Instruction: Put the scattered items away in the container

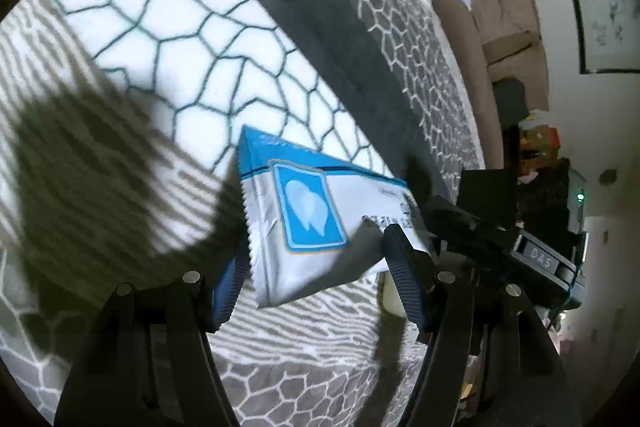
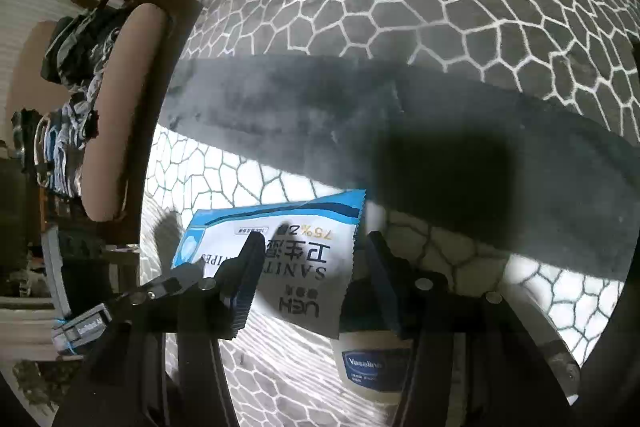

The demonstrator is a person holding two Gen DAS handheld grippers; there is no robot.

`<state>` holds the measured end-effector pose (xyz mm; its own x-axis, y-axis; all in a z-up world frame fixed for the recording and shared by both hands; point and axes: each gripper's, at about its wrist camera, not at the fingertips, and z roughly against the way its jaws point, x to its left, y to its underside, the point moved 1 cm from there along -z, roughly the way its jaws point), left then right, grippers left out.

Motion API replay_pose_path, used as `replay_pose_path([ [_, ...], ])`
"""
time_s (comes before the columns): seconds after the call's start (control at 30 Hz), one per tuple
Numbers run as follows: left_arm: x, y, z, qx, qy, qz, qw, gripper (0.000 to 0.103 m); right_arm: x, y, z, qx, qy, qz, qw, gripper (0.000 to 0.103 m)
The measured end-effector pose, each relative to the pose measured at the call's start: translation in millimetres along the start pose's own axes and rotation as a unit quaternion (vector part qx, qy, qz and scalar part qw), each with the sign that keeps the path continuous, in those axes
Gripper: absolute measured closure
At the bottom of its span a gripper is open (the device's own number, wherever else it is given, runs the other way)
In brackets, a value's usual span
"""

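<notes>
A blue-and-white sanitizing wipes packet [image 1: 308,223] lies tilted on the honeycomb-patterned cloth, with one corner resting over a white Vaseline jar [image 2: 372,363]. My left gripper [image 1: 316,247] is open around the packet: the packet's serrated edge covers its left pad, and its right finger lies over the printed end. In the right wrist view my right gripper [image 2: 312,239] is open too. Its left finger rests above the packet [image 2: 280,259] and its right finger stands just off the packet's edge, over the jar. The two grippers face each other across the packet.
The right gripper's black body [image 1: 500,239] sits close on the right, the left gripper's body [image 2: 80,331] at lower left. A dark grey band [image 2: 400,131] crosses the cloth. A beige padded edge [image 2: 132,99] with piled clothes borders it.
</notes>
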<state>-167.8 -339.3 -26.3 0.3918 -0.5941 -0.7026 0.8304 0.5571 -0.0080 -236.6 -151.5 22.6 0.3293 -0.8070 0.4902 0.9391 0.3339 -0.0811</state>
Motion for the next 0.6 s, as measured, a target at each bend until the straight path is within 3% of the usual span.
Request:
replay_pose_path([
  [0.13,-2.0,-1.6,-1.4,-0.002,-0.004,-0.003,1.0000,0.040,6.4,-8.0,-10.1,0.012,0.004,0.020,1.000,0.039],
  [0.23,-7.9,-1.2,-2.8,-0.001,-0.008,-0.020,0.9998,0.047,10.6,-9.0,-19.8,0.027,-0.003,0.023,0.999,0.038],
  [0.27,-9.3,-0.3,-3.7,0.000,-0.010,-0.027,0.9996,0.057,12.8,-8.2,-19.5,0.023,0.000,0.028,0.999,0.040],
  [0.3,-10.8,0.9,-5.6,0.004,-0.005,-0.035,0.9994,0.060,16.2,-7.0,-17.5,0.015,-0.004,0.038,0.999,0.051],
  [0.4,-12.6,5.1,-4.1,0.000,-0.014,-0.045,0.9989,0.066,23.4,-1.5,-12.6,0.003,-0.002,0.056,0.998,0.064],
  [0.6,-20.2,18.2,28.4,-0.028,0.022,-0.061,0.9975,0.066,39.6,13.6,16.5,-0.029,-0.032,0.074,0.996,0.066],
])
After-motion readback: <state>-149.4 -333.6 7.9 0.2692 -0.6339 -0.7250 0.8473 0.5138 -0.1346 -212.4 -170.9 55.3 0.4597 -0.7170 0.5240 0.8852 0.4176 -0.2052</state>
